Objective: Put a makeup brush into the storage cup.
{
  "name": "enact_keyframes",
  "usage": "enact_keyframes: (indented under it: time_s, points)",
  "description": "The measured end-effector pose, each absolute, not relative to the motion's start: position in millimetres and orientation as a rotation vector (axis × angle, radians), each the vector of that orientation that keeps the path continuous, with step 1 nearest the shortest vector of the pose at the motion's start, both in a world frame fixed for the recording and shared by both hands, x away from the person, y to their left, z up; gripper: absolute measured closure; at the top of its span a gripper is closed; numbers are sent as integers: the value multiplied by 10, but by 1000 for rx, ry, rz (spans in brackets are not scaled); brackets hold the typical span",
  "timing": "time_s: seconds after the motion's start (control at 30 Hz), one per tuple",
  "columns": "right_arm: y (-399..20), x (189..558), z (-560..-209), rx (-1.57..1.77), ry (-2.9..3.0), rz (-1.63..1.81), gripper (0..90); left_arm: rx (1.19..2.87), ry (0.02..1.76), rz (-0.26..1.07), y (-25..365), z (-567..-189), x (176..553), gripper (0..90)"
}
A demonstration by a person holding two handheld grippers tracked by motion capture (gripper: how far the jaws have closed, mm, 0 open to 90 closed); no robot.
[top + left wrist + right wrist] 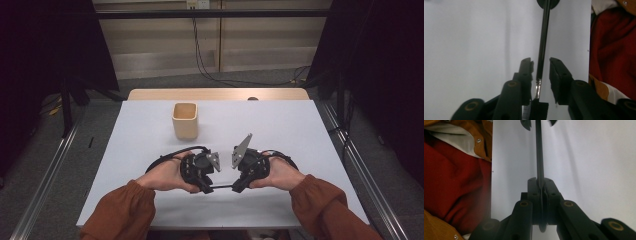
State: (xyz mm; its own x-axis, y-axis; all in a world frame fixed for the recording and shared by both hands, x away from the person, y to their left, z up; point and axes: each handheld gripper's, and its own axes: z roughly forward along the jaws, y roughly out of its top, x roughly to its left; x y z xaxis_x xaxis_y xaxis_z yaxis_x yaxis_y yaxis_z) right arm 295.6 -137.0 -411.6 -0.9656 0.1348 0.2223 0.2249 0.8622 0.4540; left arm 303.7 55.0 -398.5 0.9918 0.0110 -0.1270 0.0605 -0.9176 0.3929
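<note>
A thin black brush [220, 187] with a silver ferrule [537, 88] and comb-like bristles spans level between my two grippers near the table's front edge. My right gripper [236, 188] [539, 180] is shut on the brush handle [538, 150], its pads pressed on both sides. My left gripper [206, 187] [541, 61] stands open around the other end. The handle [543, 37] runs between its pads, close to the left one and clear of the right one. Both grippers face each other, each held in a hand.
A beige square cup [185, 120] stands upright on the white table [280, 125], beyond the grippers and a little left. The person's rust sleeves [125, 212] come in from the bottom. Red clothing [614, 50] lies just past the table's near edge.
</note>
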Motion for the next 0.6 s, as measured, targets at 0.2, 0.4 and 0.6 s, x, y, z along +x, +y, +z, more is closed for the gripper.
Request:
enact_keyframes:
  time_s: [0.2, 0.4, 0.6]
  points:
    - [-1401, 2959, -4118, -323, -2845, -752, 860, 2663, 157, -140, 629, -3990, 3080, 437]
    - [-1467, 2976, -4110, -357, -2840, -759, 860, 2609, 239, -75, 744, -4008, 3107, 221]
    - [-1526, 3016, -4141, -391, -2836, -765, 860, 2532, 314, -30, 871, -4012, 3135, 115]
